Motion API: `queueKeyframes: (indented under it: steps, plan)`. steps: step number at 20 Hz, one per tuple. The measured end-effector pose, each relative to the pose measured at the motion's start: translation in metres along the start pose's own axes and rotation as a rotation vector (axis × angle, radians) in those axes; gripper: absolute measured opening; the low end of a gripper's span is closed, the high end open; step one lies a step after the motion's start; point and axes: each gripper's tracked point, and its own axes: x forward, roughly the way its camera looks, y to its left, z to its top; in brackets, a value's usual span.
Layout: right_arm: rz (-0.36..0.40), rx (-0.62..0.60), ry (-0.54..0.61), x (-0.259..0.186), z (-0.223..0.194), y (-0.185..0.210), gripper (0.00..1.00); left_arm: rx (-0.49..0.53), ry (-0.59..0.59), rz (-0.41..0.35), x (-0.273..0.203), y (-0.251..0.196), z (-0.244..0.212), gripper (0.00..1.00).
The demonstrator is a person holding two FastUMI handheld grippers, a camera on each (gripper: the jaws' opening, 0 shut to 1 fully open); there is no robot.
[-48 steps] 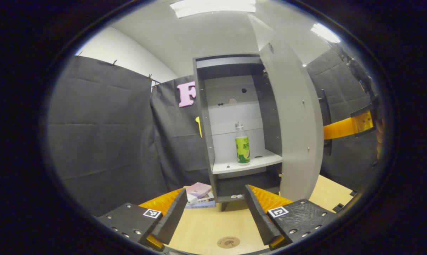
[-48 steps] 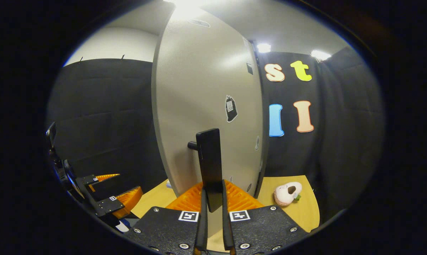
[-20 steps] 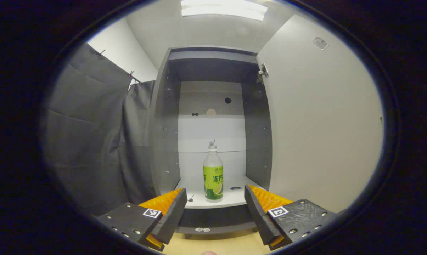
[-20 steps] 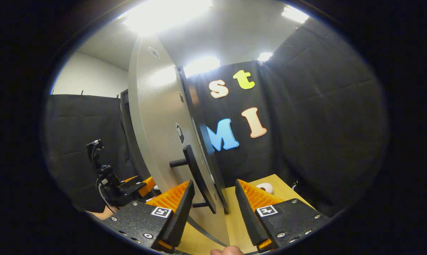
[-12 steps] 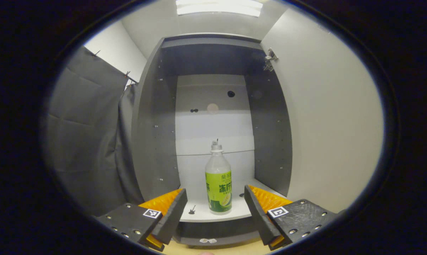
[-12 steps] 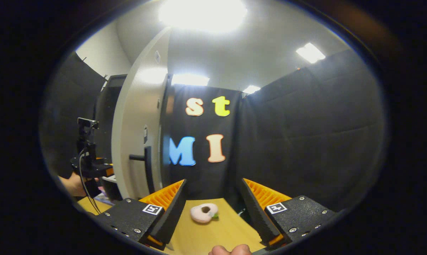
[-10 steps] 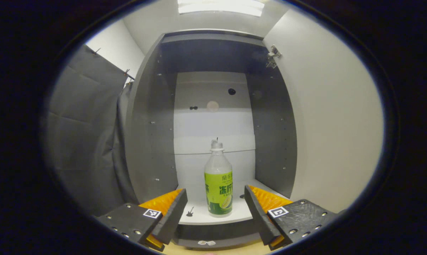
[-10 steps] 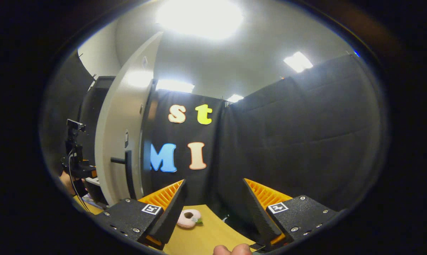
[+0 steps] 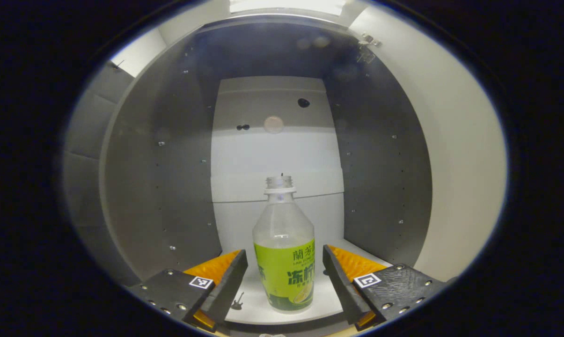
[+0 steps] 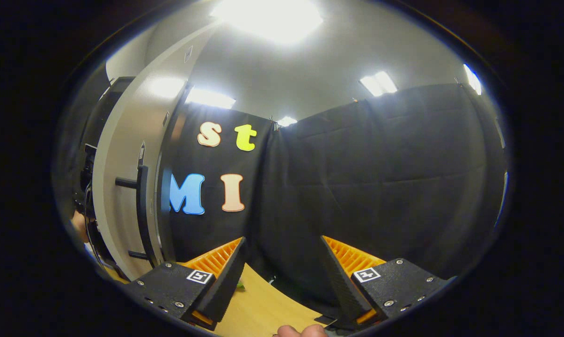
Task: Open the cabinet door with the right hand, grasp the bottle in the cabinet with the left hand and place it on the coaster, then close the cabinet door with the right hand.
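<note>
With the cabinet door (image 10: 122, 154) already swung open, we have the left gripper (image 9: 284, 276) with jaws spread either side of the upright bottle (image 9: 285, 252) on its shelf (image 9: 328, 299), not yet gripping, while the right gripper (image 10: 282, 276) hangs with jaws apart and empty; lifting, placing on the coaster and closing remain.

One bottle (image 9: 284, 262), one cabinet (image 9: 169, 164), one cabinet door (image 10: 122, 196), one door handle (image 10: 141, 210), two hand-held grippers (image 9: 284, 285) (image 10: 282, 281).

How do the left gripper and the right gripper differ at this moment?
The left gripper has the bottle standing between its fingers, untouched; the right gripper has nothing between its fingers. The left gripper reaches into the cabinet; the right gripper faces the booth wall, off the door handle. Both are open.
</note>
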Motion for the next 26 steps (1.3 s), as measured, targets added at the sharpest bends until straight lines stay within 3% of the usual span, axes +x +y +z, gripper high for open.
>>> queueKeyframes:
  steps: [2,6,10,11,12,13,16,18,26]
  plan:
    - [-0.015,0.019,0.022,-0.003,-0.008,0.001,0.93,0.013,0.000,-0.015,0.007,-0.003,-0.002,0.89]
    - [-0.026,0.042,0.050,-0.003,-0.017,0.005,0.93,0.029,-0.023,-0.007,0.004,0.001,0.006,0.69]
    - [-0.023,0.055,0.056,-0.003,-0.022,0.000,0.93,0.043,-0.072,-0.002,-0.010,0.004,0.027,0.61]
    - [-0.011,0.064,0.053,-0.004,-0.023,0.001,0.93,0.043,-0.084,-0.004,-0.016,0.004,0.034,0.60]
    - [0.007,0.070,0.051,-0.005,-0.025,0.004,0.93,0.045,-0.092,-0.003,-0.026,0.005,0.038,0.72]
    - [0.030,0.072,0.052,-0.005,-0.027,0.005,0.93,0.048,-0.097,0.007,-0.038,0.006,0.043,0.72]
    - [0.100,0.087,0.053,0.005,-0.033,0.005,0.93,0.029,-0.101,-0.004,-0.078,0.005,0.058,0.60]
    - [0.168,0.119,0.077,0.012,-0.034,0.009,0.93,0.034,-0.090,0.048,-0.110,0.018,0.064,0.72]
    - [0.366,0.184,0.136,0.031,-0.047,0.018,0.92,0.036,-0.076,0.232,-0.252,0.059,0.073,0.72]
